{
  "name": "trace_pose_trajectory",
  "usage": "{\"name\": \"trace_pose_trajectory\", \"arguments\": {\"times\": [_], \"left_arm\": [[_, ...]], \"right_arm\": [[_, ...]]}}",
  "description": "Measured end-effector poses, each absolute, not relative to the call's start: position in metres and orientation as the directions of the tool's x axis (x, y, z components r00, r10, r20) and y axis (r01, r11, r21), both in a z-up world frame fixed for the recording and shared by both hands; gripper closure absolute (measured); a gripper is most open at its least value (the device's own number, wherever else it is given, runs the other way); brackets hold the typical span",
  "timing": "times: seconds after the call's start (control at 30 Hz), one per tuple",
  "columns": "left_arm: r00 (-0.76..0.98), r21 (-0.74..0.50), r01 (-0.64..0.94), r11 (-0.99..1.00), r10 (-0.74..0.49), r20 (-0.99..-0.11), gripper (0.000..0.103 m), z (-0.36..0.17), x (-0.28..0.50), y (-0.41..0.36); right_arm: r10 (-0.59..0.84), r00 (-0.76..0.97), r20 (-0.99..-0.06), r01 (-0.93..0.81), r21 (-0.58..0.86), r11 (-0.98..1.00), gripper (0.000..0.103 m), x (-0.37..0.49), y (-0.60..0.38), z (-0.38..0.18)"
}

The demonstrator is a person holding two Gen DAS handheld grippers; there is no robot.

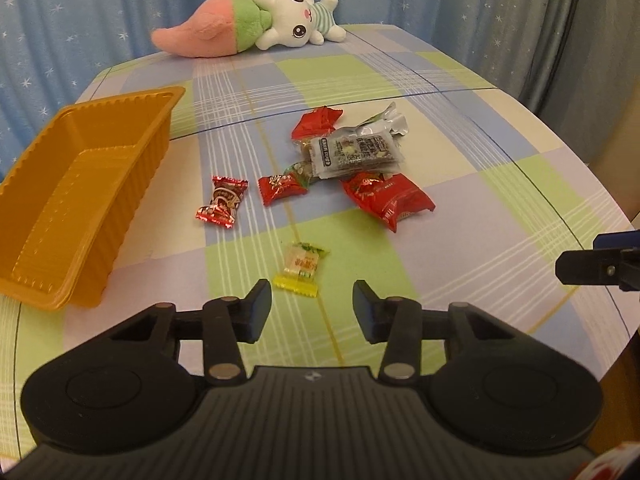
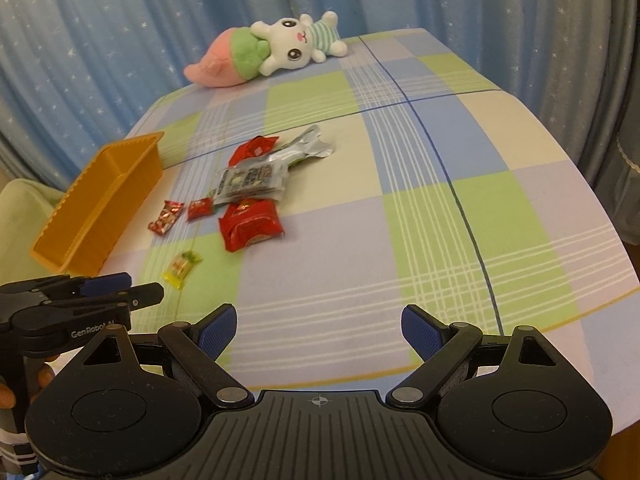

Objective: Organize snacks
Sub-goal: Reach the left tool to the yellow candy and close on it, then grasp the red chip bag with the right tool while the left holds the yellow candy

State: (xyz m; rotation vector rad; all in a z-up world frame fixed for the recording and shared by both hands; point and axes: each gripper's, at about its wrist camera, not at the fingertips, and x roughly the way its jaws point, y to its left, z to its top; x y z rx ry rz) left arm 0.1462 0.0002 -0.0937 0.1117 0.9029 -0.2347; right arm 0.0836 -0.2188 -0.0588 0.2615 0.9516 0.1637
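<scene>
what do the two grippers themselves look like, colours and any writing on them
Both are matte black plastic. The left gripper and right gripper each have a ribbed centre plate with a small crosshair mark, two round housings, silver pivot pins and blue textured finger pads. Seen from the right wrist, the left one's side reads "GenRobot.AI".

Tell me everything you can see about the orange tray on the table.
The orange tray is a rectangular, deep container of what looks like thin moulded plastic, with ribbed walls and a scalloped rim. It sits upright and empty on the checked tablecloth, at the table's left side. No snack touches it; the nearest, a red foil candy, lies apart to its right. Neither gripper touches it.
</scene>
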Motion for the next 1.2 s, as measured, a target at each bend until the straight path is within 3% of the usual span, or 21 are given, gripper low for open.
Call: {"name": "trace_pose_trajectory", "arguments": {"times": [0.57,0.73,1.2], "left_arm": [[0.528,-0.017,0.303,0.953,-0.182,-0.829,0.071,-0.120,0.197,0.003],[0.508,-0.035,0.312,0.950,-0.198,-0.838,0.083,-0.124,0.201,0.003],[0.528,-0.052,0.263,0.963,-0.189,-0.828,0.084,-0.102,0.185,0.022]], "right_arm": [[0.223,0.565,-0.794,0.049,0.302,0.952,0.014,0.122,-0.221,-0.069],[0.227,0.562,-0.796,0.049,0.305,0.951,0.014,0.129,-0.218,-0.071],[0.319,0.549,-0.772,-0.073,0.336,0.939,0.014,0.157,-0.192,-0.077]]}}
